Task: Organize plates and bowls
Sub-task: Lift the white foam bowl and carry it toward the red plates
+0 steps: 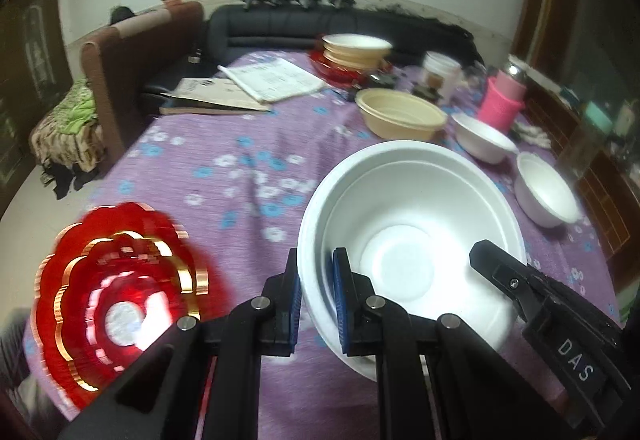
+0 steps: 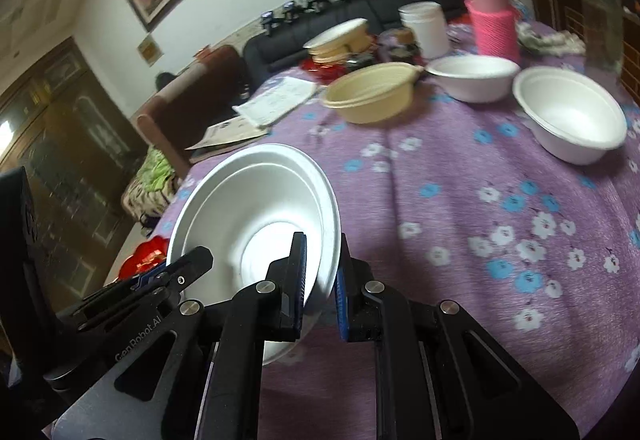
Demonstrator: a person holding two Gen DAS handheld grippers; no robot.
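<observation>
Your left jaws (image 1: 316,304) are clamped on the near-left rim of the white bowl (image 1: 404,240); your right jaws (image 2: 322,280) grip its opposite rim. The bowl hangs tilted between both, clear of the worktop (image 2: 460,208). A red plate (image 1: 116,292) lies left of the left jaws.

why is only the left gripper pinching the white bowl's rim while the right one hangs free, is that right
Not quite. The left gripper does pinch the white bowl by its rim, but the right gripper is clamped on the opposite rim too, as the right wrist view shows.
</observation>
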